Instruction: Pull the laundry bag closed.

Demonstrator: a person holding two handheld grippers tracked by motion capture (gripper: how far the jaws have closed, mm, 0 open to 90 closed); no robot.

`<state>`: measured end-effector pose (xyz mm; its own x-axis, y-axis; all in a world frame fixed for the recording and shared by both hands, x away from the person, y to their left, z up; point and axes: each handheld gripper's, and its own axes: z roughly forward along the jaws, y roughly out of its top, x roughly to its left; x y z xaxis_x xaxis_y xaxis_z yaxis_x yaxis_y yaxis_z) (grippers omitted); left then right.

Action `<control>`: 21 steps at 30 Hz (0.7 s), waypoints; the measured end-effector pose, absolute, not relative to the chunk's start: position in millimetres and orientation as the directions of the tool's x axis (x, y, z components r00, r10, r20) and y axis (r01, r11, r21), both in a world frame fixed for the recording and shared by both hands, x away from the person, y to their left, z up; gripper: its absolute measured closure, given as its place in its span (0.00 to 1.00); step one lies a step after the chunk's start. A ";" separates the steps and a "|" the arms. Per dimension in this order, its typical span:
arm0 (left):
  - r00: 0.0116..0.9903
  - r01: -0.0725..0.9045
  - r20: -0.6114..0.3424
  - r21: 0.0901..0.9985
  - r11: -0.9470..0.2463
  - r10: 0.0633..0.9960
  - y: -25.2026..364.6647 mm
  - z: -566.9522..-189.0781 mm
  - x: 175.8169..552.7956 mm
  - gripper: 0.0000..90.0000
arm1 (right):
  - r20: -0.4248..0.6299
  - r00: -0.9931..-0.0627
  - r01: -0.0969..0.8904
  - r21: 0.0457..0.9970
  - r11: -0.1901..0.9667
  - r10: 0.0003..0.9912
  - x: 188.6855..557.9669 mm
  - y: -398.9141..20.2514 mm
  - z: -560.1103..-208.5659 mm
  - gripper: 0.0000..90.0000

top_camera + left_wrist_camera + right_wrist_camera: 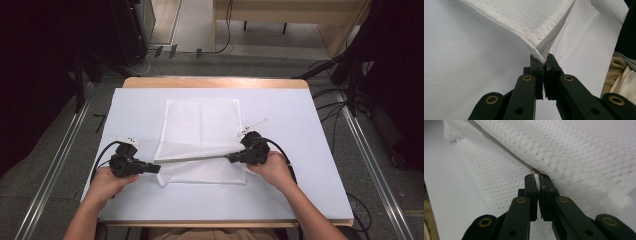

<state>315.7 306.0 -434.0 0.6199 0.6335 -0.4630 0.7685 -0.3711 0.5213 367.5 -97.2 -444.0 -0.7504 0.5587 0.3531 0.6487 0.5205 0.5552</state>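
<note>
Mesh bag pulled taut between two tools

Left tool [156, 169] pinches the mesh bag [200, 130] corner; right tool [231, 159] pinches its zipper pull [534, 170]; both hands low over the desk [310, 150].

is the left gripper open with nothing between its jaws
No, the left gripper is shut on the corner of the white mesh bag, right at its zipper end.
</note>
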 end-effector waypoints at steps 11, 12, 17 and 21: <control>0.620 0.769 -0.461 0.521 -0.371 0.635 307.8 -433.8 315.6 0.98 | 0.353 -0.745 0.654 0.553 0.516 0.566 364.2 -106.9 -443.0 0.97; 0.620 0.769 -0.461 0.521 -0.371 0.635 307.8 -433.8 315.6 0.98 | 0.353 -0.745 0.654 0.553 0.516 0.566 364.2 -106.9 -443.0 0.97; 0.617 0.771 -0.468 0.522 -0.366 0.633 309.4 -434.1 315.6 0.98 | 0.353 -0.739 0.660 0.551 0.511 0.574 363.2 -114.1 -441.7 0.97; 0.614 0.774 -0.471 0.515 -0.369 0.633 308.6 -434.2 316.0 0.98 | 0.356 -0.737 0.662 0.552 0.508 0.574 362.2 -118.6 -440.7 0.97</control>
<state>316.0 308.6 -434.2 0.6145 0.6325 -0.4715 0.7742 -0.3686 0.5145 362.2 -118.6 -440.7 -0.7374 0.5740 0.3559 0.6616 0.5080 0.5516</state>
